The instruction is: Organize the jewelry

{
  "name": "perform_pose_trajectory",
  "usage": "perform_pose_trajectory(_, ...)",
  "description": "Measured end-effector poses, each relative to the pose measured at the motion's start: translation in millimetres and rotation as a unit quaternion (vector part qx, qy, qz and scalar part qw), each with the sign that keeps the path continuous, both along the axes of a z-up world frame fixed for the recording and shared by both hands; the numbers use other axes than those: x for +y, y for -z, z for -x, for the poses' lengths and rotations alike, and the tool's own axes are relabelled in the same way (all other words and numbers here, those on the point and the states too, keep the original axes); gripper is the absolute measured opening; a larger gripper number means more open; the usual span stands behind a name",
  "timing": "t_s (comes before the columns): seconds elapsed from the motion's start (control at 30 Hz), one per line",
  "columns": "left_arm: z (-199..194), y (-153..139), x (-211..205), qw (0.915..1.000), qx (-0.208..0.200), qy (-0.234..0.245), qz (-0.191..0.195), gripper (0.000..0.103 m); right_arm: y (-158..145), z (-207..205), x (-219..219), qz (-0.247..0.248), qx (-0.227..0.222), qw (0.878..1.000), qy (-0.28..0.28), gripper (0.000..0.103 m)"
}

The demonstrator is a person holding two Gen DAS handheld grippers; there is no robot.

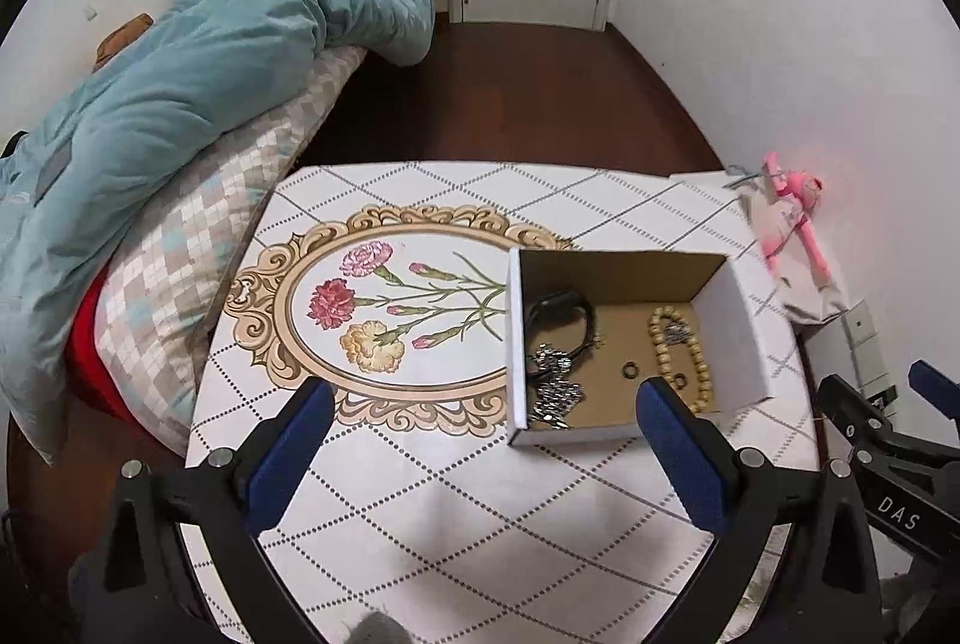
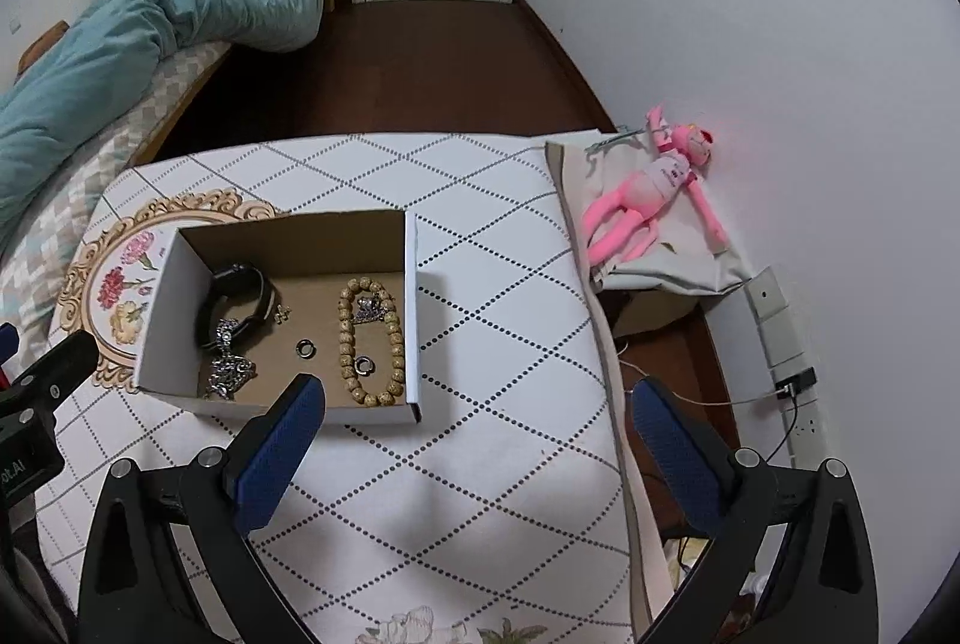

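The left gripper (image 1: 486, 428) hangs above the tabletop (image 1: 456, 512) with its jaws wide apart and nothing between them; its right blue pad overlaps the near wall of the cardboard box (image 1: 744, 326) in the left wrist view. The right gripper (image 2: 474, 434) likewise has its jaws spread wide and holds nothing; its left pad sits just in front of the box's near wall in the right wrist view, and its right pad extends past the right edge of the tabletop. The open box stands on the tabletop's patterned cloth, partly covering the printed floral oval (image 1: 384, 302). All jewelry lies on the box floor. A black watch (image 2: 237, 299) rests in the far left corner, touching a silver chain (image 2: 227, 365) that runs toward the near wall. A wooden bead bracelet (image 2: 371, 338) lies along the right side, with a small silver piece (image 2: 367, 309) on its far end and a small dark ring (image 2: 362, 366) inside its loop. A second small ring (image 2: 305, 348) lies in the middle of the floor, apart from the other items. A tiny metal item (image 2: 282, 312) lies just beside the watch; its type cannot be determined. A pink plush toy (image 2: 654, 191) lies on a grey cloth bag (image 2: 672, 266) at the wall, well apart from the box. A bed with a teal duvet (image 1: 198, 62) stands left of the tabletop.
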State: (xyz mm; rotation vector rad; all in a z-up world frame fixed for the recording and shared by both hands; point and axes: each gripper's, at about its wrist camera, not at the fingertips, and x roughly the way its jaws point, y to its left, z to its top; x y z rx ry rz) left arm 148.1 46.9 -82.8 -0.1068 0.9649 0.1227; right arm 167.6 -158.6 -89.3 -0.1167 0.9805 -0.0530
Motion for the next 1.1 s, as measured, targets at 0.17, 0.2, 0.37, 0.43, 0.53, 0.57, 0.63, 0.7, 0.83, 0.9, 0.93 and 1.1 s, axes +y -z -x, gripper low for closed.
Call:
perform_pose_trajectory(0.17,29.2,-32.8,-6.8,0.9997,-0.024,0.008,0.003,0.103,-34.2,31.1,-3.8,-0.003,-0.032,0.999,-0.001,0.103)
perform_pose_trajectory(0.2,33.7,-37.7,-7.8,0.9996,-0.028,0.009,0.003,0.103,-42.2,38.3,-4.3,-0.004,-0.040,0.999,-0.001,0.103)
perform_pose_trajectory(0.37,64.1,-71.0,-13.0,0.9986,-0.051,0.013,0.001,0.103,-79.2,73.7,-8.1,-0.013,-0.069,0.998,-0.001,0.103)
perform_pose_trajectory(0.43,73.5,-82.2,-14.5,0.9982,-0.058,0.012,-0.003,0.103,-95.0,88.1,-8.4,-0.013,-0.082,0.997,-0.002,0.103)
perform_pose_trajectory(0.53,89.1,-98.9,-17.2,0.9976,-0.068,0.011,-0.010,0.103,-116.8,107.7,-9.2,-0.014,-0.099,0.995,-0.002,0.103)
perform_pose_trajectory(0.57,92.6,-102.1,-17.3,0.9975,-0.070,0.011,-0.010,0.103,-123.8,114.4,-9.6,-0.013,-0.104,0.994,-0.001,0.103)
perform_pose_trajectory(0.63,100.0,-108.6,-17.2,0.9975,-0.069,0.012,-0.006,0.103,-133.8,124.3,-10.6,-0.016,-0.112,0.994,-0.001,0.103)
perform_pose_trajectory(0.7,107.1,-115.3,-18.3,0.9973,-0.071,0.016,-0.004,0.103,-144.8,135.0,-11.5,-0.014,-0.123,0.992,-0.001,0.103)
perform_pose_trajectory(0.83,118.7,-125.7,-19.3,0.9971,-0.074,0.017,-0.003,0.103,-159.6,150.8,-13.2,-0.019,-0.131,0.991,-0.002,0.103)
perform_pose_trajectory(0.9,123.8,-130.2,-18.9,0.9967,-0.079,0.017,-0.001,0.103,-165.3,157.0,-13.3,-0.019,-0.135,0.991,-0.003,0.103)
perform_pose_trajectory(0.93,125.0,-130.8,-19.0,0.9967,-0.079,0.017,-0.002,0.103,-166.5,158.3,-12.9,-0.018,-0.135,0.991,-0.004,0.103)
perform_pose_trajectory(1.1,128.2,-130.8,-19.4,0.9971,-0.074,0.015,-0.003,0.103,-170.4,163.9,-11.4,-0.021,-0.131,0.991,-0.008,0.103)
